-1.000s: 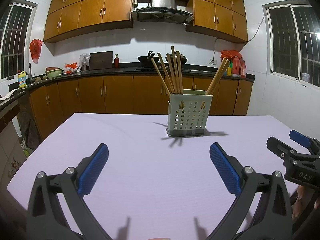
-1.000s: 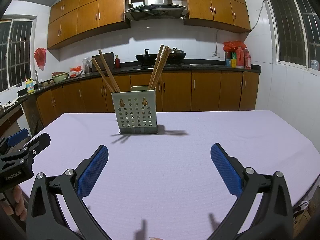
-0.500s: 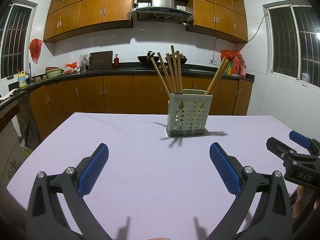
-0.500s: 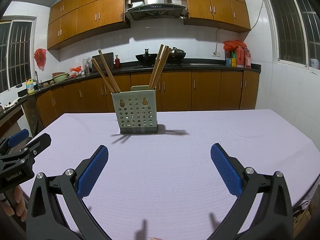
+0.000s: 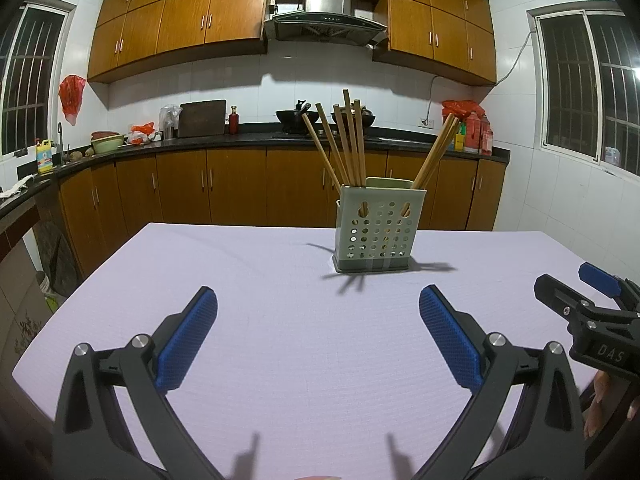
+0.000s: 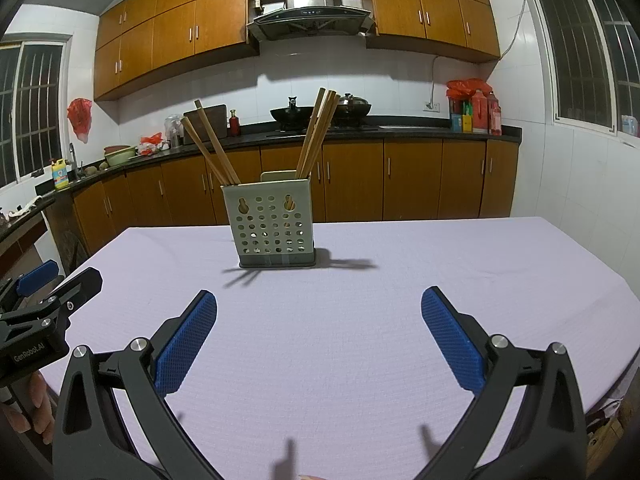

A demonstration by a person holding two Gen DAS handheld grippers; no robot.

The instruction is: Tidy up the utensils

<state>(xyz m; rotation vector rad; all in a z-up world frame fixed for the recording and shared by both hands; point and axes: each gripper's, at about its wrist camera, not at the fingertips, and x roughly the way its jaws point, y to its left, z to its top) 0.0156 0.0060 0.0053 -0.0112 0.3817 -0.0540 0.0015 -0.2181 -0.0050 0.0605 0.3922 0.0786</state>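
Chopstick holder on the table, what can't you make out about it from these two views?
- Holder interior, both views: its perforated front wall hides any divider and the chopsticks' lower ends.
- Exact chopstick count: sticks overlap in the right wrist view.
- Holder's back, both views: only a tab shows over the rim.

"DAS" on right gripper (image 5: 600, 300); "GenRobot.AI" on left gripper (image 6: 40, 292).

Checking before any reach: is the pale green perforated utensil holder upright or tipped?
Upright. The pale green perforated utensil holder sits flat on the lavender tablecloth, wooden chopsticks leaning out of its top.
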